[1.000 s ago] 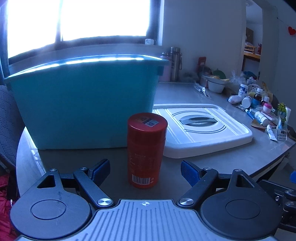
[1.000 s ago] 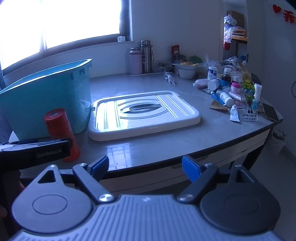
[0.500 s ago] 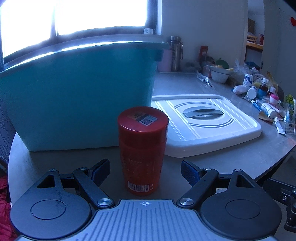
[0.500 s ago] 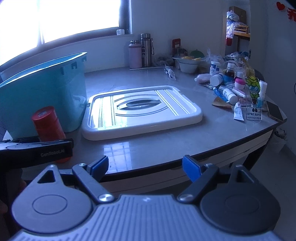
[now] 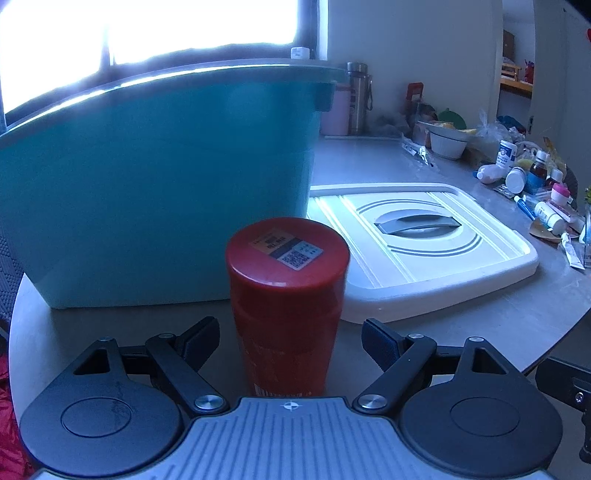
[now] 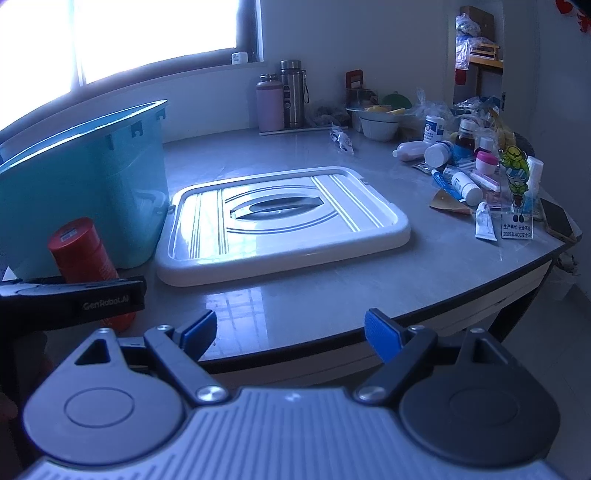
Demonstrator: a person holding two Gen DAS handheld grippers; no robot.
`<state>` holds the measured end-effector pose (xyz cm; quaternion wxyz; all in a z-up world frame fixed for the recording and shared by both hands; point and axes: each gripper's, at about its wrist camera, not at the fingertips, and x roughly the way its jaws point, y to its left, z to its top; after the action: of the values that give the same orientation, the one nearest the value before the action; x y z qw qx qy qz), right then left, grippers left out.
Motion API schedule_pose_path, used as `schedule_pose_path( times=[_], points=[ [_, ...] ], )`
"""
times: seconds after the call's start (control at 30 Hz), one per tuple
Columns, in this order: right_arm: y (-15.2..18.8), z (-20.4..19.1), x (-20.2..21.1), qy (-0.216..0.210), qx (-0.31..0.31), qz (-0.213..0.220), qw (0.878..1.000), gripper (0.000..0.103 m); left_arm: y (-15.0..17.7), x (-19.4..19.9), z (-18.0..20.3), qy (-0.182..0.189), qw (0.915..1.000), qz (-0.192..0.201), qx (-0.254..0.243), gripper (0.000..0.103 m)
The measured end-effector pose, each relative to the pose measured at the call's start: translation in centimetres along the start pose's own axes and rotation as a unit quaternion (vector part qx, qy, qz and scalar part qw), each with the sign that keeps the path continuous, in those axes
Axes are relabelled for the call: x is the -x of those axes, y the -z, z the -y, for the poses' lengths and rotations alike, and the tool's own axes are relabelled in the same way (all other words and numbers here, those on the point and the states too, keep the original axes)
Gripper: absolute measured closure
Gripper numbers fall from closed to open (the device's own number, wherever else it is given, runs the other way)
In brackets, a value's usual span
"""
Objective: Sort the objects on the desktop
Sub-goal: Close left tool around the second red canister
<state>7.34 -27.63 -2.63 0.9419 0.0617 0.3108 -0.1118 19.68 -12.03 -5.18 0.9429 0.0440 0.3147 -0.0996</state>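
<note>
My left hand-held gripper stands released, the red canister upright between its fingers; I'd clench low, squarely, before lifting.

A canister stands upright before the storage bin, whose lid lies flat to the right.

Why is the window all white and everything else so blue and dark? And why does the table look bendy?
Left wrist view: the window is blown out by daylight, so the teal bin and red canister facing us sit in shadow with a blue tint. Right wrist view: window glare again, reflecting off the white lid and table; the fisheye lens curves the table edge.
</note>
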Motion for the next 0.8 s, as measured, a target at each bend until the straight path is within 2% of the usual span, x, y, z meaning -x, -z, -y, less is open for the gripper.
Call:
schedule_pose_path(
  times=[0.37,0.4,0.47,0.5,0.6,0.8],
  points=[
    [-0.2,-0.1,-0.9,0.005,0.003,-0.011,1.000,0.016,-0.3,-1.6,0.2,0.006,0.9999,0.004,-0.009,0.017],
    [-0.2,-0.1,-0.9,0.005,0.003,-0.012,1.000,0.016,-0.3,-1.7,0.3,0.009,0.9999,0.008,-0.010,0.021],
    [-0.2,-0.1,-0.9,0.006,0.005,-0.013,1.000,0.016,-0.4,-1.7,0.4,0.017,0.9997,0.013,-0.010,0.046],
    [-0.2,-0.1,-0.9,0.007,0.006,-0.013,1.000,0.016,-0.5,-1.7,0.4,0.019,0.9997,0.013,-0.011,0.053],
    [-0.3,0.3,-0.8,0.006,0.002,-0.012,1.000,0.016,-0.7,-1.2,0.2,0.036,0.9992,0.005,0.013,0.053],
    [-1.1,0.5,-0.1,0.003,-0.008,0.001,1.000,0.016,-1.3,0.9,0.5,0.027,0.9995,0.015,0.004,0.053]
  ],
)
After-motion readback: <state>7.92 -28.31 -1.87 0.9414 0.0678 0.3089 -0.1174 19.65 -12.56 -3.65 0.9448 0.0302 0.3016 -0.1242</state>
